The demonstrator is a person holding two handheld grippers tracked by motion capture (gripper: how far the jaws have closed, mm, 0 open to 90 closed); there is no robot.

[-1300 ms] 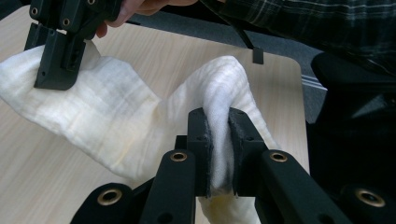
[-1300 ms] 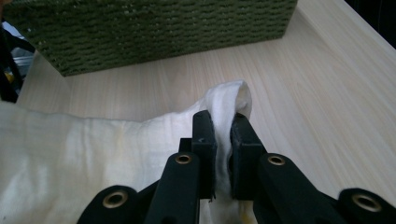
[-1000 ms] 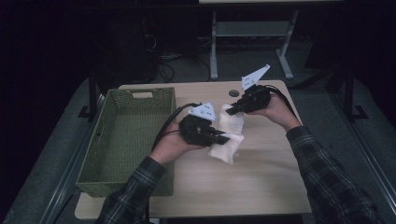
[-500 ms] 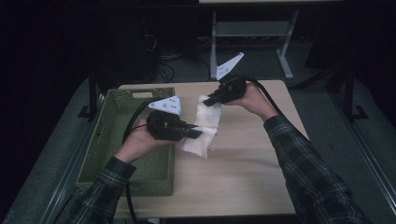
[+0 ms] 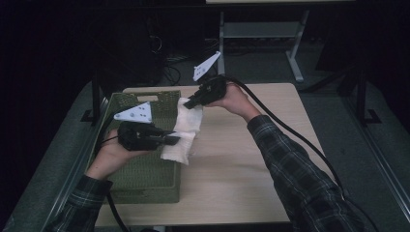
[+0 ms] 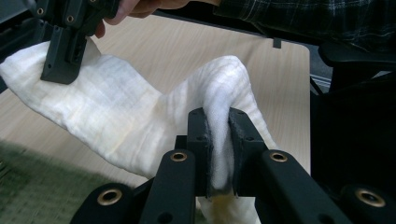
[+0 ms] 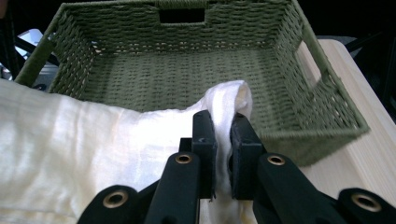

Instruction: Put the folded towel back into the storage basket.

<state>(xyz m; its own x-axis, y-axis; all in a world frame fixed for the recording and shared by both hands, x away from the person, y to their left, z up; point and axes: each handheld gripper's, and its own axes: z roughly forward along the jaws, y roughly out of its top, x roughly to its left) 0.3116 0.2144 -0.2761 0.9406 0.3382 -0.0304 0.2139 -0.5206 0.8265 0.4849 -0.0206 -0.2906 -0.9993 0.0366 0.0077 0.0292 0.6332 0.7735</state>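
Both grippers pinch the cloth [image 5: 183, 130] — left gripper [image 5: 173, 140] one end, right gripper [image 5: 188, 103] the other — holding it off the bench [image 5: 241, 169] over the basket's [image 5: 145, 179] right rim.
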